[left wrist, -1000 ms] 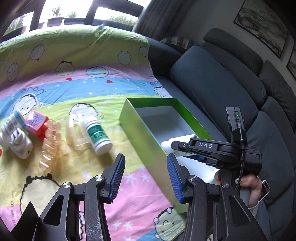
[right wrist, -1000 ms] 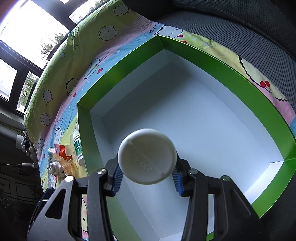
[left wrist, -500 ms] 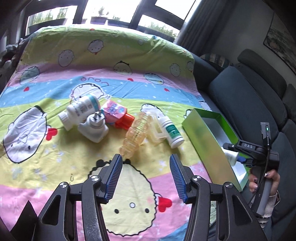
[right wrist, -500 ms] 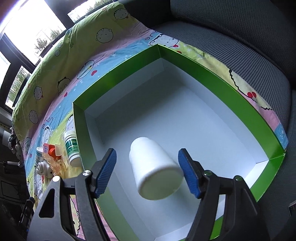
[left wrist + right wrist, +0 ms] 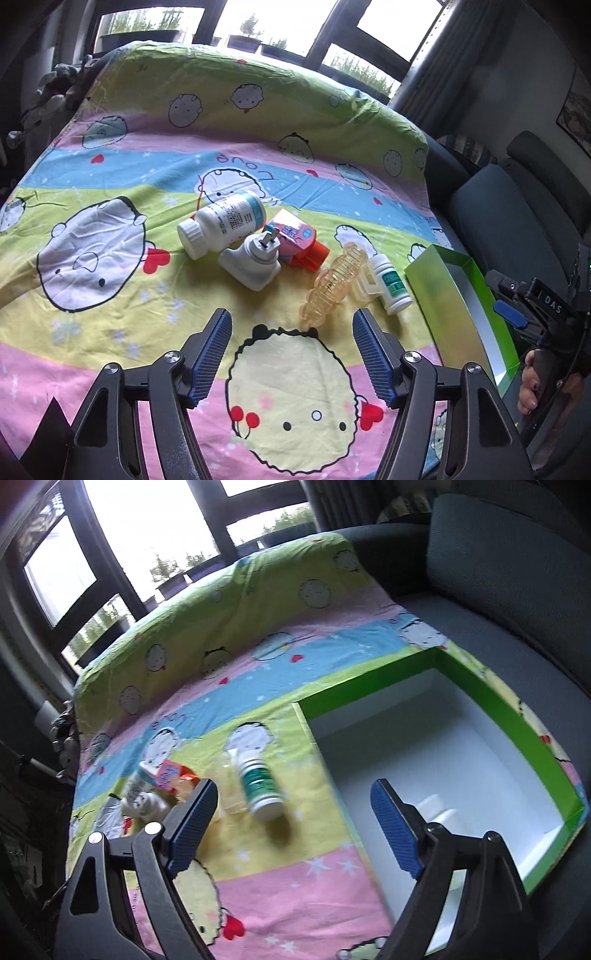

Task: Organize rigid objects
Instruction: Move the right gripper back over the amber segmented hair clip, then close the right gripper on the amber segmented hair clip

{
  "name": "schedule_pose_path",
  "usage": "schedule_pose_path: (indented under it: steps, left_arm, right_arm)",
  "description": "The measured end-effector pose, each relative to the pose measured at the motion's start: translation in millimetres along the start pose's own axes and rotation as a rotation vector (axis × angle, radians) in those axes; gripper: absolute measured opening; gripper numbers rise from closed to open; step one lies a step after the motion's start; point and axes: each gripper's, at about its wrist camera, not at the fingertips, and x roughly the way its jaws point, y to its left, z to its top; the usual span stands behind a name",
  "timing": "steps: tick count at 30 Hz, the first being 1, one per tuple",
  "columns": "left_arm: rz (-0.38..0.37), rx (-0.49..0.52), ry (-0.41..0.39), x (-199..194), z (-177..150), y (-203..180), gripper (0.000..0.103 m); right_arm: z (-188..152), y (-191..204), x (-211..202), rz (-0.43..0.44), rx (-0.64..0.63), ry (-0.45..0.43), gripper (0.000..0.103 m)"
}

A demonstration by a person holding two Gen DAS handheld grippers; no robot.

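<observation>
We've got the left gripper (image 5: 291, 354) over the cartoon sheet (image 5: 122, 302), jaws opening w/ nothing btwn them. Ahead on the sheet, a cluster: big white bottle (image 5: 221, 225) lying on its side, white plug adapter (image 5: 251, 264) touching it, pink-orange carton (image 5: 297, 243), ribbed amber bottle (image 5: 334, 286), small green-label bottle (image 5: 391, 290) nearest the green box (image 5: 443, 295). Right gripper (image 5: 293, 830) is opening too, empty, over the box's left wall; a white bottle (image 5: 436, 808) lies inside the box.
</observation>
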Motion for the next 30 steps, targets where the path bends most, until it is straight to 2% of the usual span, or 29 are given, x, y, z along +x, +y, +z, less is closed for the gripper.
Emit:
schedule_pose_path:
  steps: [3, 6, 9, 12, 17, 21, 22, 25, 30]
  left_arm:
    - [0.033, -0.019, -0.01, 0, 3, 10, 0.072]
    - [0.067, -0.036, -0.01, -1, 5, 18, 0.072]
    - [0.075, -0.048, -0.014, -3, 6, 24, 0.072]
    - [0.074, -0.052, -0.022, -6, 8, 27, 0.072]
    - [0.09, -0.059, -0.032, -9, 10, 31, 0.072]
    - [0.08, -0.065, -0.033, -10, 10, 32, 0.072]
    - [0.082, -0.063, -0.032, -10, 10, 31, 0.072]
    - [0.084, -0.051, -0.023, -9, 9, 28, 0.072]
    - [0.09, -0.037, -0.014, -7, 7, 24, 0.072]
  right_arm:
    - [-8, 41, 33, 0.088, -0.035, 0.066, 0.085]
    - [-20, 75, 71, 0.121, -0.058, 0.15, 0.085]
    - [-31, 98, 105, 0.115, -0.06, 0.228, 0.08]
    - [-37, 115, 127, 0.068, -0.068, 0.265, 0.074]
    - [-43, 127, 145, -0.008, -0.097, 0.284, 0.064]
    - [-47, 131, 157, -0.055, -0.148, 0.3, 0.042]
    - [-48, 131, 156, -0.058, -0.166, 0.293, 0.039]
    - [-49, 129, 152, -0.037, -0.179, 0.308, 0.035]
    - [-58, 127, 130, 0.028, -0.234, 0.343, 0.035]
